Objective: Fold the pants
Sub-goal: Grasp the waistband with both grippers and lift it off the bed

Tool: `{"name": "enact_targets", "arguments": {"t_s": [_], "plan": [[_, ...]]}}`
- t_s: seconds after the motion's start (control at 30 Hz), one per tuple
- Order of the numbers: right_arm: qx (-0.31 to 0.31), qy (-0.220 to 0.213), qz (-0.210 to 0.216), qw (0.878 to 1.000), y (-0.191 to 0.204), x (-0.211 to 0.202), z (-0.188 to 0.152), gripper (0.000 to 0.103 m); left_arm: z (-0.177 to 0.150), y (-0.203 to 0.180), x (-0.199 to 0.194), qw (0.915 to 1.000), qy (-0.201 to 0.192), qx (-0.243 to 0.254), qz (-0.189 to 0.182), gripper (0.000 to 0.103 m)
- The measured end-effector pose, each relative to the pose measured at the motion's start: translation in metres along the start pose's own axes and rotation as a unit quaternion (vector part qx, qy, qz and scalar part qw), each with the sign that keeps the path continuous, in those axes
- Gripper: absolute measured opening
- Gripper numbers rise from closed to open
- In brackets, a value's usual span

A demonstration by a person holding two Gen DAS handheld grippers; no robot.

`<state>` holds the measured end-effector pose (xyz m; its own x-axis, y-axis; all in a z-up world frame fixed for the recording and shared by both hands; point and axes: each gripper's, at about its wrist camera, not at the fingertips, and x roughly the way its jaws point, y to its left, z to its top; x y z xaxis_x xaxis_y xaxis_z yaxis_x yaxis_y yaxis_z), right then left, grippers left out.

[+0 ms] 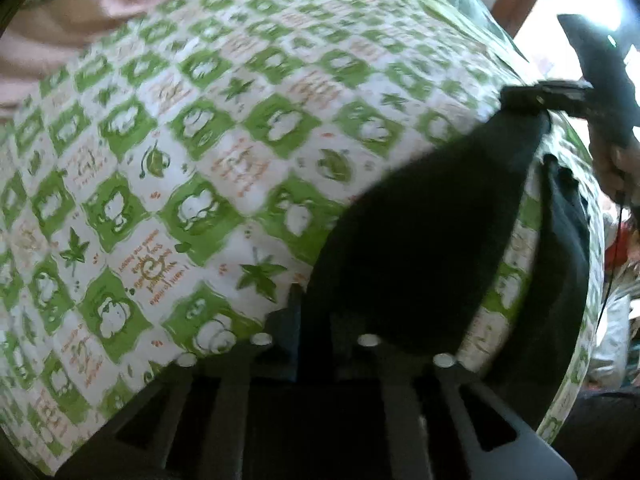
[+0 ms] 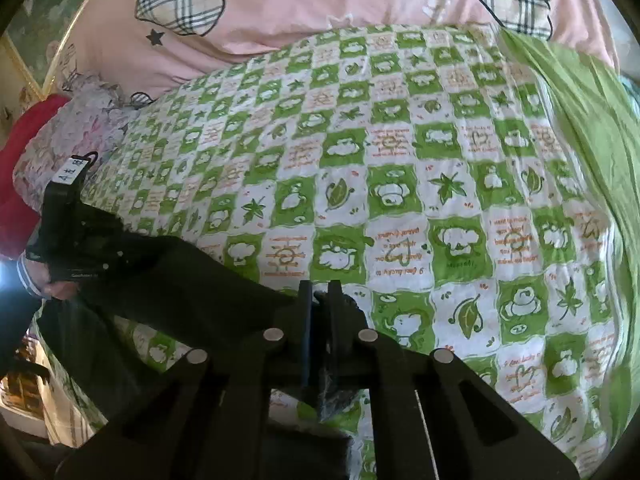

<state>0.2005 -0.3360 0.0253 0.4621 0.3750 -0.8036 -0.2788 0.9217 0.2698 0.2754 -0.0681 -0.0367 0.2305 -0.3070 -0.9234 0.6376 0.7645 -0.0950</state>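
Pants (image 2: 192, 280): black, on the green-checked bed (image 2: 400, 160), stretched between both grippers.
Left hand-held gripper (image 1: 316, 312): clamped on pants edge.
Right hand-held gripper (image 2: 320, 300): clamped on other end.

The pants (image 2: 188, 284) are showing as matt black cloth, soft and lightly creased. The bedsheet (image 2: 400, 184) is appearing as quilted printed cotton, green and white, slightly puckered. The pink duvet (image 2: 300, 4) is looking smooth and matt. Both gripper frames are presenting matt black plastic with bright metal pins (image 2: 273, 335).
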Motion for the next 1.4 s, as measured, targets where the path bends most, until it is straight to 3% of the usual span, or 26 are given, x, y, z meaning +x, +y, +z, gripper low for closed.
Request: {"name": "enact_targets", "arguments": {"t_s": [0.23, 0.4, 0.73, 0.87, 1.1, 1.4], "plan": [[0.009, -0.035, 0.019, 0.999, -0.003, -0.019, -0.009, 0.008, -0.032, -0.048, -0.047, 0.9981, -0.06, 0.009, 0.0, 0.004], [0.005, -0.058, 0.037, 0.998, 0.002, -0.032, -0.021, 0.007, -0.068, -0.071, -0.084, 0.9952, -0.095, -0.02, -0.012, 0.003], [-0.033, -0.117, 0.077, 0.99, 0.015, -0.072, -0.065, 0.007, -0.118, -0.103, -0.108, 0.9872, -0.129, -0.091, -0.021, 0.003], [-0.036, -0.128, 0.085, 0.987, 0.011, -0.081, -0.087, 0.007, -0.132, -0.12, -0.108, 0.9856, -0.136, -0.097, -0.025, 0.003], [-0.027, -0.109, 0.065, 0.991, 0.001, -0.07, -0.121, 0.007, -0.145, -0.145, -0.089, 0.9893, -0.115, -0.086, -0.024, 0.003], [-0.021, -0.103, 0.042, 0.994, -0.007, -0.068, -0.139, 0.007, -0.157, -0.167, -0.07, 0.9908, -0.095, -0.089, -0.037, 0.004]]}}
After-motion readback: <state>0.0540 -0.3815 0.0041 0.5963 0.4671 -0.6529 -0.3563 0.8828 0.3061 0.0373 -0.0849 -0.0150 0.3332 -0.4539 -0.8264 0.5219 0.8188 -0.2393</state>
